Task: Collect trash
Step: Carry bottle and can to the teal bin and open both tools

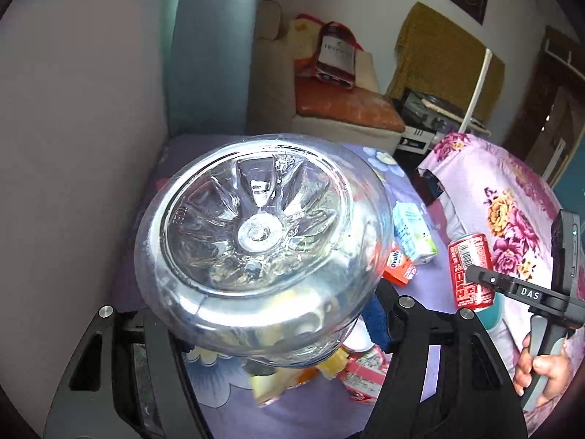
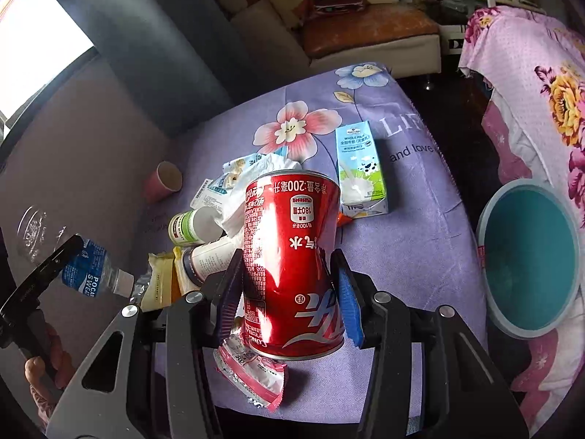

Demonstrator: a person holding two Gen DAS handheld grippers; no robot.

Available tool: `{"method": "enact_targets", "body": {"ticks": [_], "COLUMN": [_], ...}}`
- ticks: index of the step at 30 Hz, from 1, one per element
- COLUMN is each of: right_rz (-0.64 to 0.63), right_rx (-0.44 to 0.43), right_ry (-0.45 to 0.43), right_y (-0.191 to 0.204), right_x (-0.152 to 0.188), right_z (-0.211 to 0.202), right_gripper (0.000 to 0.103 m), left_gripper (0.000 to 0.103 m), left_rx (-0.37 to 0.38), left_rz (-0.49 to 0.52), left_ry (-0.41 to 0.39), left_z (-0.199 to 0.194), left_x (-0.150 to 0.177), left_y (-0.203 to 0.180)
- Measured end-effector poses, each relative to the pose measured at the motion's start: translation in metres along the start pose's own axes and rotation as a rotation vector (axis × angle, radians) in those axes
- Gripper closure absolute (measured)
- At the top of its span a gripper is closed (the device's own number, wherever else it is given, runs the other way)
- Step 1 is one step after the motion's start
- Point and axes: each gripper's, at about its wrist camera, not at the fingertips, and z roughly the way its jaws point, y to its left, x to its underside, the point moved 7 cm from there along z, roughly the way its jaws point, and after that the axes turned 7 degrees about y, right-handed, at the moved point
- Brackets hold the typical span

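A: The clear plastic bottle [image 1: 256, 241] fills the left wrist view; its neck is hidden, and so are the pads gripping it.

B: On the right, the red can [image 1: 471, 270] hides its own far side, and the teal bin [image 2: 530, 259] hides its bottom.

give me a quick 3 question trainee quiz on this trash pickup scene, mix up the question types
1. True or false: the right gripper is shut on the red aluminium drink can.
2. Multiple choice: what does the left gripper hold? A) a pink paper cup B) a clear plastic bottle C) a milk carton
3. Fill in: the round teal bin in the right wrist view looks ____ inside.

Key
1. True; the blue pads press its sides.
2. B; the clear plastic bottle points base-first at the left camera, while the pink paper cup and the upright white and green milk carton remain on the purple flowered cloth.
3. Empty.
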Motion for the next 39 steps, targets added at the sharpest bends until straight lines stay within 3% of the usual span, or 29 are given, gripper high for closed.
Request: {"method": "enact_targets", "body": {"ticks": [5, 11, 20, 29, 32, 39], "right_rz": [0.086, 0.254, 0.465, 0.531, 0.544, 0.548], "right_rx": [0.035, 0.105, 0.229, 0.242, 0.235, 0.215], "right_ry": [-0.062, -0.119, -0.114, -0.068, -0.053, -0.028], "right_y": [-0.050, -0.143, -0.275, -0.320, -0.326, -0.325], "right_x": [-0.010, -0.003, 0.037, 0.057, 0.061, 0.065], "right_z": [-0.028, -0.053, -0.060, -0.042, -0.037, -0.025], "right_gripper": [0.058, 0.058, 0.058, 0.058, 0.058, 0.058], "left_gripper": [0.035, 0.035, 0.034, 0.037, 0.036, 0.027], "left_rx": [0.097, 0.227, 0.290, 0.298, 0.292, 0.268], "left_rz": [0.128, 0.275, 0.452, 0.559, 0.570, 0.568], "left_ry": [0.056, 0.162, 0.249, 0.315, 0.347, 0.338], "left_z": [0.041, 0.105, 0.186, 0.228, 0.238, 0.237], "left_x": [-0.010, -0.003, 0.025, 0.058, 0.067, 0.066], "left_y": [-0.078, -0.195, -0.344, -0.407, -0.408, -0.399]}}
